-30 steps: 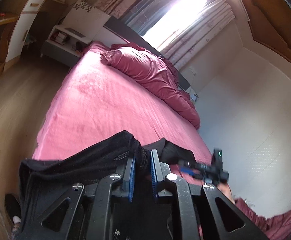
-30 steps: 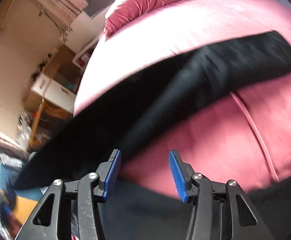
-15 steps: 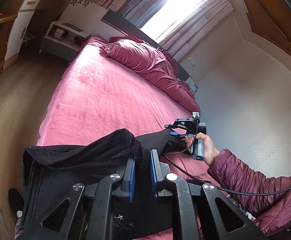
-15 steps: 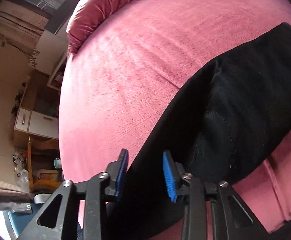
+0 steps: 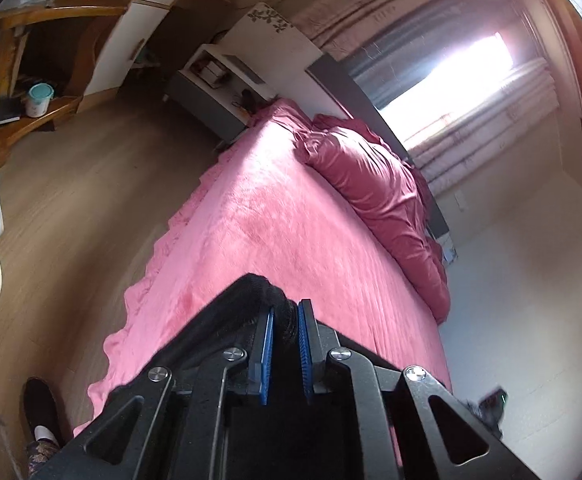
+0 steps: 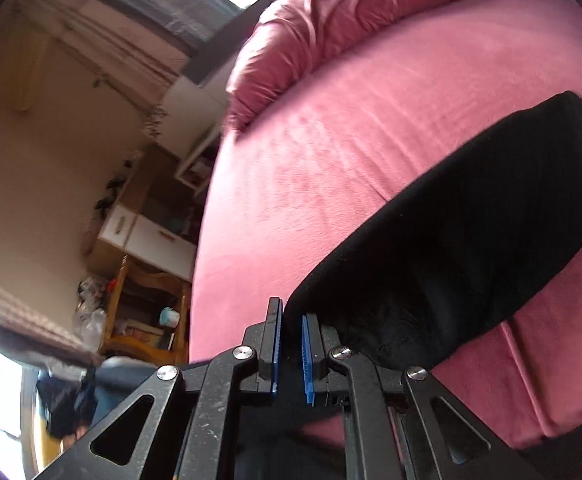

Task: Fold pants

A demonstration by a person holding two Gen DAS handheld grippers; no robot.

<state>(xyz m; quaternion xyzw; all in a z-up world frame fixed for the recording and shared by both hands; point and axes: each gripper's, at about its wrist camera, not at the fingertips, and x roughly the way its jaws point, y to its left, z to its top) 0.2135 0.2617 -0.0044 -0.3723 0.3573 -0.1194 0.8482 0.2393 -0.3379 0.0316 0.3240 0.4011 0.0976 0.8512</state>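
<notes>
Holding black pants [image 6: 451, 240] in both tools right now: left hand-held gripper [image 5: 284, 344] pinched narrow on a bunched dark edge of the fabric, right hand-held gripper [image 6: 290, 346] likewise nearly closed with a fold of the same cloth between the blue pads [image 6: 308, 360]. Pants partly lifted at the near end, one long leg lying flat across the pink bed [image 5: 291, 232] out toward the far right in the right wrist view.

Looks like the carry-over part of a fold, so some tips, purely judging from the frames:
- Keep both pinches level and pulled gently apart, so the held edge stays taut and doesn't sag in the middle.
- Lay the held end down over the flat leg, matching edge to edge, before letting go.
- Release only once the cloth is resting on the bed, otherwise probably a crumpled landing.

Room-wise: plenty of bare bedspread to the far side, well short of the rumpled duvet [image 5: 375, 188] by the headboard. Near-left edge of the bed is close though, frilled hem [image 5: 139, 304] dropping to the wood floor [image 5: 71, 208], so worth steering the fold toward the middle, not the left. Some black fabric seems to hang by that edge; can't tell how much. Wall on the right, shelves [image 6: 147, 300] well off to the left.
</notes>
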